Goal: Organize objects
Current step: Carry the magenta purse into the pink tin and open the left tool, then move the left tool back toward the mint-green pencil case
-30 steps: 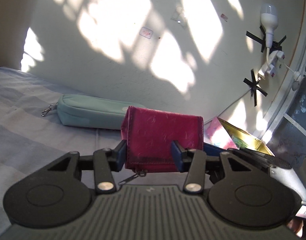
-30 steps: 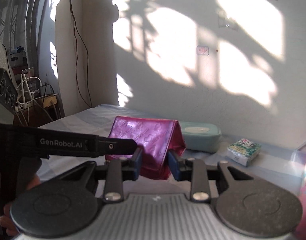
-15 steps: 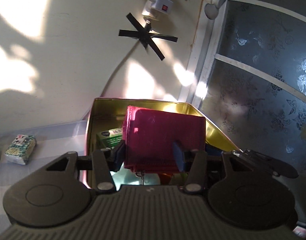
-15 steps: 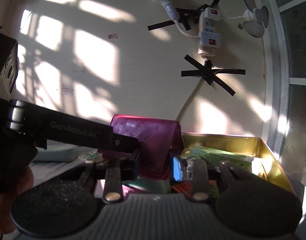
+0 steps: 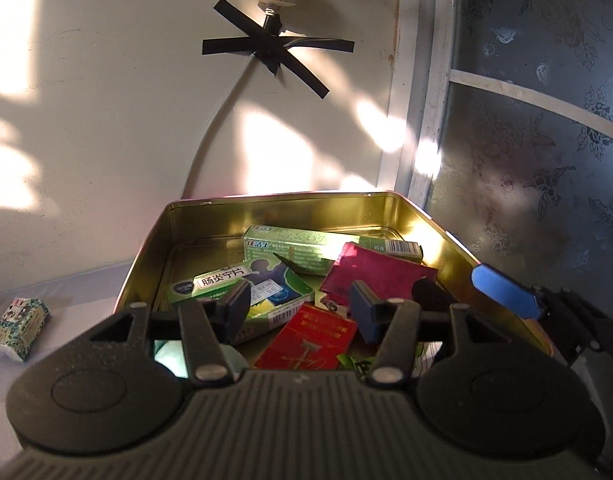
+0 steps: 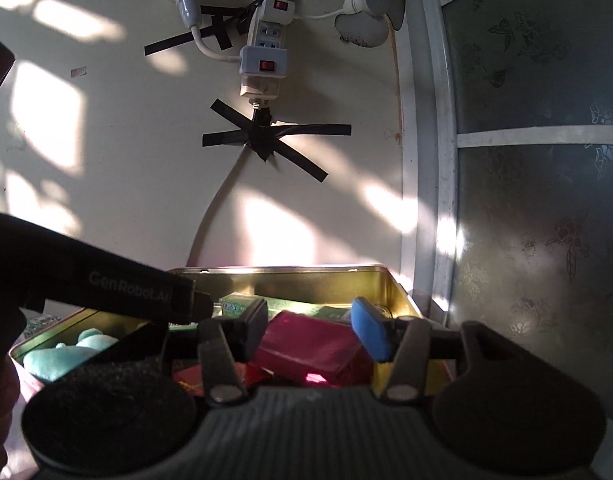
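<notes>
With both sets of fingers spread wide and gripping nothing, left gripper (image 5: 302,306) and right gripper (image 6: 312,330) poised over open gold metal tin (image 5: 266,202); magenta embossed wallet (image 5: 376,276) apparently loose inside, slanted on green medicine boxes (image 5: 242,286)

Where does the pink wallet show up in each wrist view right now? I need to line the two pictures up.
Left wrist: the pink wallet lies in the gold tin, right of centre, just beyond the open left gripper.
Right wrist: the wallet sits low at centre, between the fingers of the open right gripper.
Shared landmark: the black tape cross on the wall above the tin.
</notes>
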